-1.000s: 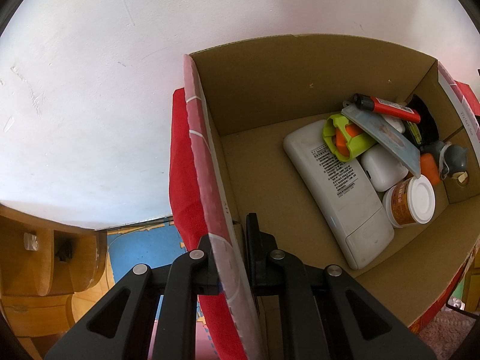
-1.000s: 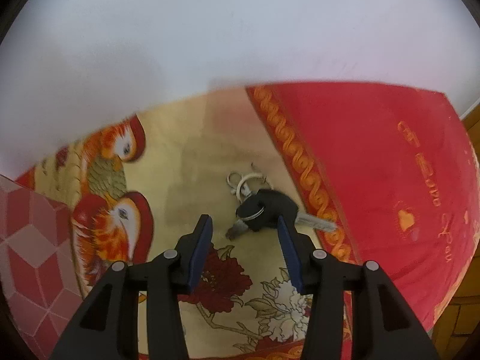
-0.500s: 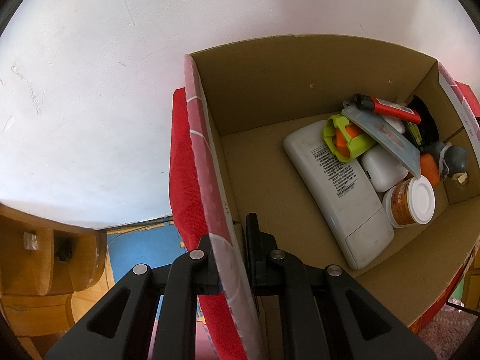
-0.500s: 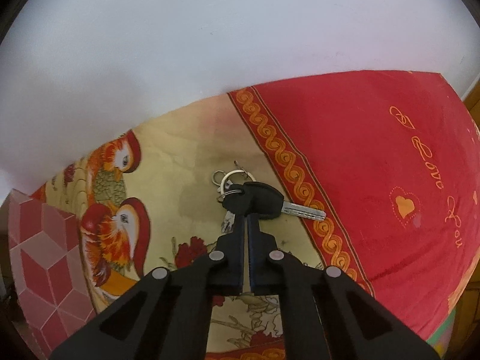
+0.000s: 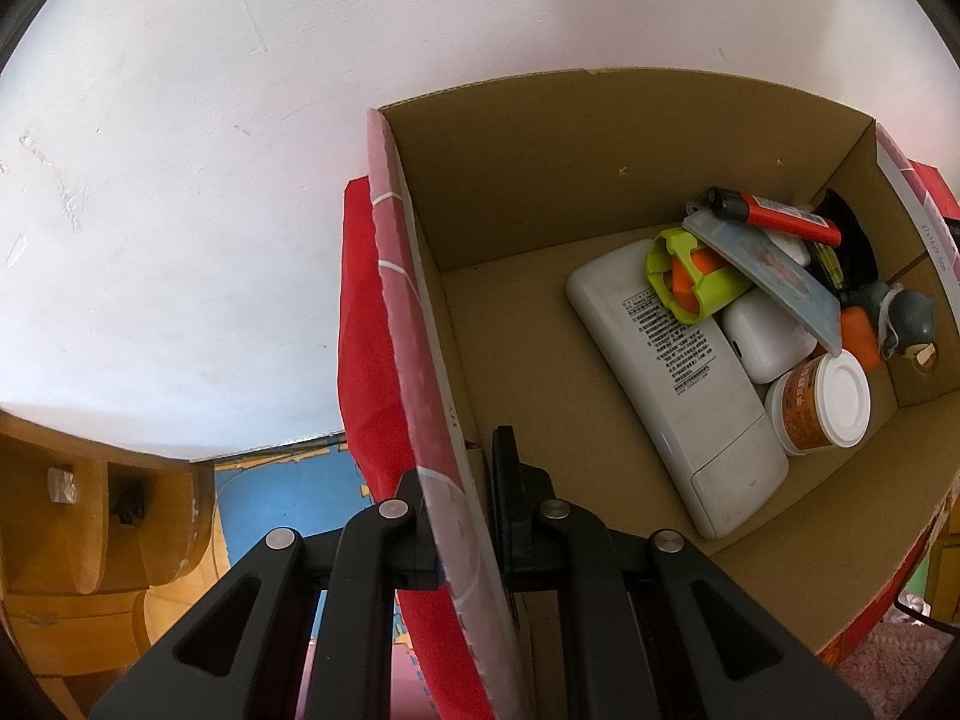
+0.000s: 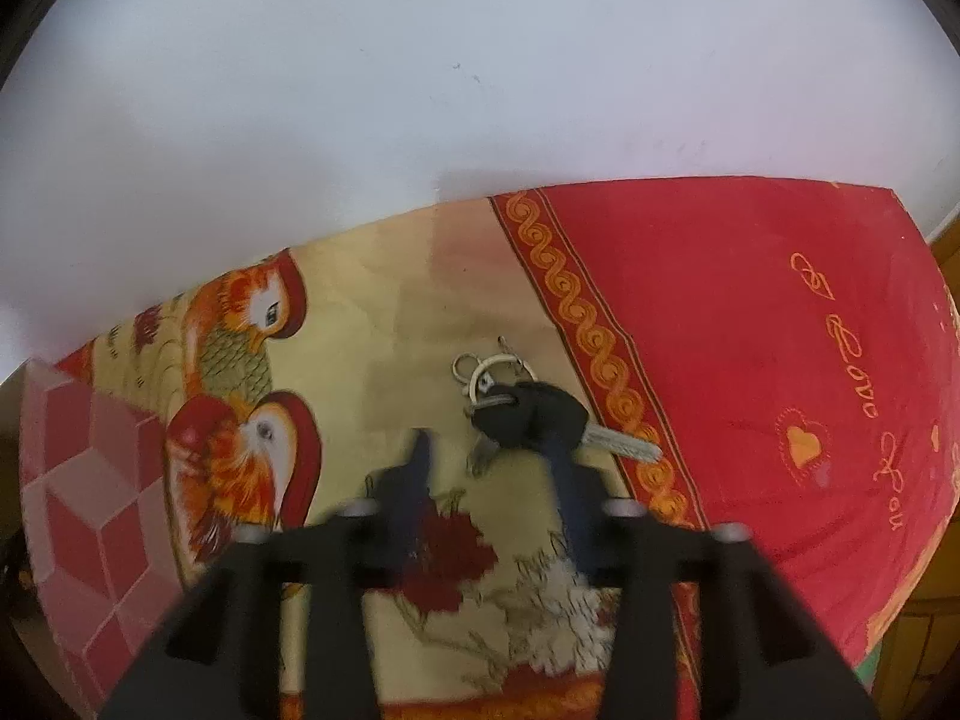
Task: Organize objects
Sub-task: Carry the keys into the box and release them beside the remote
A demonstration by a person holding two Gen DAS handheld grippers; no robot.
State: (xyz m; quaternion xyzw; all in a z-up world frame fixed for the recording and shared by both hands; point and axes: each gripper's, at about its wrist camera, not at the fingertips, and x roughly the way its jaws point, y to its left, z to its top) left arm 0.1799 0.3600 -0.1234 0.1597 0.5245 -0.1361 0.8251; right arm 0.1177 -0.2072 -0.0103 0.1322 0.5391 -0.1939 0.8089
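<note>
Left claw [image 5: 459, 516] clamps the cardboard box [image 5: 540, 192] wall, likely steadying it for loading. Right claw [image 6: 489, 468] gapes wide, blurred, with the keys [image 6: 534, 414] lying on the patterned worktop cloth [image 6: 750, 330] just ahead of its fingertips. Remote [image 5: 672, 384], jar [image 5: 822, 405] and clutter crowd the box's far end; near floor free.

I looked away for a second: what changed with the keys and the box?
The right tongs, shut at the keys half a second ago, have opened and backed off; the keys lie on the cloth. The left tongs still clamp the cardboard box wall; its contents are unchanged.
</note>
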